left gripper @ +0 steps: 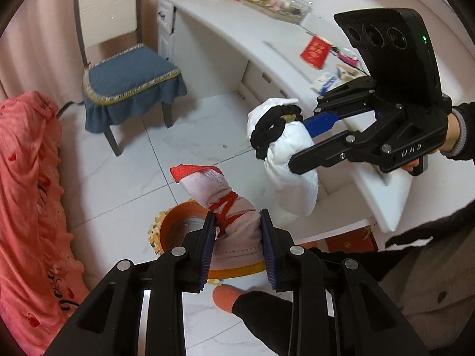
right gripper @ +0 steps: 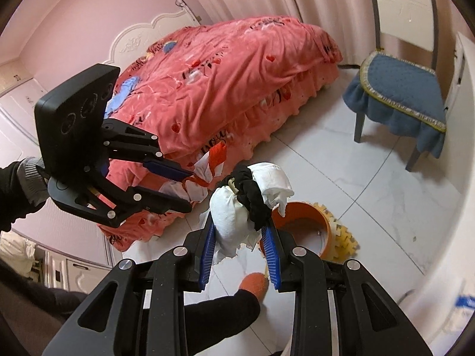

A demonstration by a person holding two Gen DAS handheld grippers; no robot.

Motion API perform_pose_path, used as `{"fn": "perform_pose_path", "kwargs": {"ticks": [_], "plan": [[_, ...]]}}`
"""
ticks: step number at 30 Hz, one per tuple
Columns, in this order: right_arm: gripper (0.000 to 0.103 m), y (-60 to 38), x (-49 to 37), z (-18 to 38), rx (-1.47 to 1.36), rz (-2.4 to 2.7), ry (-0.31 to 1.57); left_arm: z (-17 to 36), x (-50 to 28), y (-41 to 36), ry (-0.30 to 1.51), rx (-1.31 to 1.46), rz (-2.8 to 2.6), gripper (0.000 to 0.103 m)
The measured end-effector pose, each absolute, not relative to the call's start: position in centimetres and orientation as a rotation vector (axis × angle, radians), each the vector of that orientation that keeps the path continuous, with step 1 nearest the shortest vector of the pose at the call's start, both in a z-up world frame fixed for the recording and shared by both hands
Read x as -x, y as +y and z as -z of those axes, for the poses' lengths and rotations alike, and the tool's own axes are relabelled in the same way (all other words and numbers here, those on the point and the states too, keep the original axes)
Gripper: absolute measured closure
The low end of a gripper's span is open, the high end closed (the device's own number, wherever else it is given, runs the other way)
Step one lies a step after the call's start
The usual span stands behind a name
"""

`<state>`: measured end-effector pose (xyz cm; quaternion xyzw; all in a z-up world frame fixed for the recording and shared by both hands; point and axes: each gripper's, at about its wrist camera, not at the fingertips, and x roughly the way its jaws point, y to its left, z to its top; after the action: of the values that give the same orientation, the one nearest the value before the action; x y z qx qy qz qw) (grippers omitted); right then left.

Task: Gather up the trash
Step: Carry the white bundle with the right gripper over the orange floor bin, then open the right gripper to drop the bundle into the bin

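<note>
Poised above the orange bin (left gripper: 178, 225), left gripper (left gripper: 239, 231) clamping a pink bundle (left gripper: 234, 216), right gripper (right gripper: 240, 237) pinching a white bundle (right gripper: 234, 216), either liable to miss the narrow mouth.

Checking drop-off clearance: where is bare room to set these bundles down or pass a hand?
Bare tile lies between the bed, the chair and the orange bin. The bin's inside looks nearly empty. The desk top is crowded at its far end and beside the right gripper.
</note>
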<state>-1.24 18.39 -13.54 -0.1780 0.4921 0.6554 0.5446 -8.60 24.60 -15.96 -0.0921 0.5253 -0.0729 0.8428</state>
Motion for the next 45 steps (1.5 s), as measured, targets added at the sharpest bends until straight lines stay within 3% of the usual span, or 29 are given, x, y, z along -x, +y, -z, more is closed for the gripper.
{"fn": "perform_pose_path", "kwargs": {"ticks": [19,27,34,45], "plan": [[0.072,26.0,-0.4,29.4,0.513,-1.391,1.373,27.4,7.3,28.8,1.194,0.344,0.183,0.070],[0.072,26.9,-0.5,30.6,0.534,-1.373,1.384,28.6,6.5,28.9,1.201,0.343,0.176,0.052],[0.070,27.5,-0.2,30.7,0.550,-1.372,1.387,28.9,6.8,29.3,1.217,0.334,0.177,0.052],[0.052,27.5,0.0,31.9,0.548,-1.334,1.415,29.0,7.4,29.5,1.239,0.339,0.169,0.052]]}}
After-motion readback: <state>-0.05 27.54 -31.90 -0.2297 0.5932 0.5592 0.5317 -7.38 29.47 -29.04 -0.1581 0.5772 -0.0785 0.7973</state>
